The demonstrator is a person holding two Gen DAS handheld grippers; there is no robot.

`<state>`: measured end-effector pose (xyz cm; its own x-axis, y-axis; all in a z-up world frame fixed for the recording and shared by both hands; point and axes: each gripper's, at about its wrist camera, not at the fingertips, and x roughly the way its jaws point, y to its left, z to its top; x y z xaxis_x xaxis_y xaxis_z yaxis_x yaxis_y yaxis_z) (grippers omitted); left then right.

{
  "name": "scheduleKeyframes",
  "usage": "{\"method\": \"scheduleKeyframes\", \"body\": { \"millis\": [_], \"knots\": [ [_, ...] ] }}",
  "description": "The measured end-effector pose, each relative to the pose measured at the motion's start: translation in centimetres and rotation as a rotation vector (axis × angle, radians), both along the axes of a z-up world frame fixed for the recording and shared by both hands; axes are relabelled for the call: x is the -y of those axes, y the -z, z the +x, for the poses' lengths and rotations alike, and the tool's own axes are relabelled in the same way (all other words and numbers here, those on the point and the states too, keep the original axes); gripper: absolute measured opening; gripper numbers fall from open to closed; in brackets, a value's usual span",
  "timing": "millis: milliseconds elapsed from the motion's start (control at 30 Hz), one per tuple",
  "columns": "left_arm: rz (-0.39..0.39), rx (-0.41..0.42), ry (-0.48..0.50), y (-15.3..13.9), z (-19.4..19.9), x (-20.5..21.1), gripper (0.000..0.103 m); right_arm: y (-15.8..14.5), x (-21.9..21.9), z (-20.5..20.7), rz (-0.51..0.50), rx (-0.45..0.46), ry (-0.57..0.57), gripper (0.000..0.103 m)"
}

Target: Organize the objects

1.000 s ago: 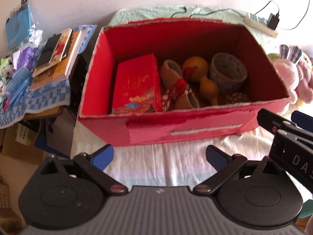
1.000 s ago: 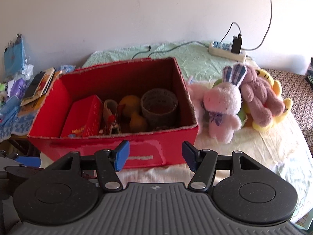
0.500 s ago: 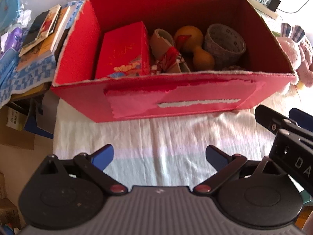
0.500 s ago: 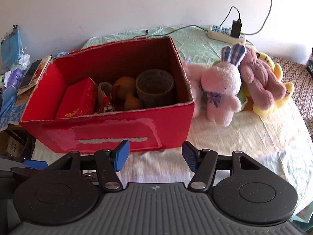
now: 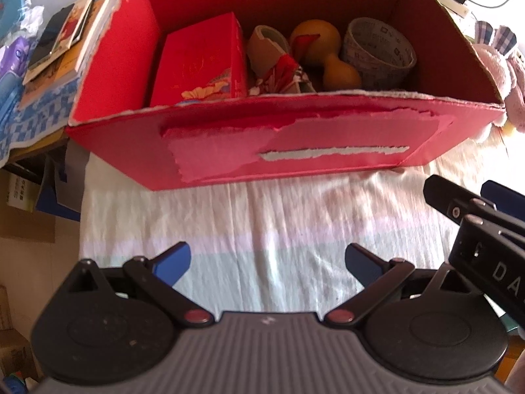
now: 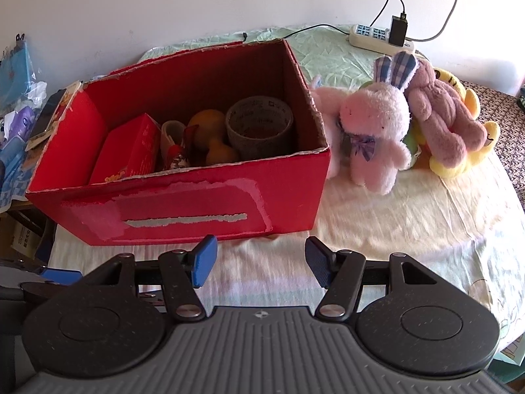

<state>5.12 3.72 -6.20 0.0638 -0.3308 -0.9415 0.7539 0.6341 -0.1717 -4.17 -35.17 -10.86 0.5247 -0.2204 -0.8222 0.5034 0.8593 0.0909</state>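
Note:
A red cardboard box (image 5: 295, 144) (image 6: 197, 210) stands on the cloth-covered table. Inside it are a red gift box (image 5: 200, 62) (image 6: 128, 151), a yellow gourd (image 5: 328, 55) (image 6: 213, 138), a grey tape roll (image 5: 377, 49) (image 6: 259, 124) and a tan roll with red patterned cloth (image 5: 272, 59). My left gripper (image 5: 267, 261) is open and empty in front of the box. My right gripper (image 6: 261, 262) is open and empty, also in front of the box; it shows at the right edge of the left wrist view (image 5: 475, 223).
Plush toys lie right of the box: a pink rabbit (image 6: 377, 121), a mauve bear (image 6: 446, 108) and a yellow one (image 6: 472, 131). A power strip (image 6: 377, 36) sits at the back. Books and packets (image 5: 55, 42) lie on a side table to the left.
Both grippers have pulled back and risen, so the box looks farther up in both views and more cloth shows in front. Both stayed open and empty.

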Motion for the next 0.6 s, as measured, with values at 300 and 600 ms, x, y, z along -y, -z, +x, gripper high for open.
{"method": "scheduleKeyframes", "body": {
  "millis": [300, 600],
  "knots": [
    [-0.006, 0.022, 0.011, -0.8, -0.1, 0.0, 0.100, -0.6, 0.1, -0.1, -0.005, 0.020, -0.002, 0.062],
    [-0.035, 0.055, 0.016, -2.3, -0.3, -0.1, 0.100, -1.4, 0.3, -0.2, -0.013, 0.053, 0.004, 0.062]
  ]
}}
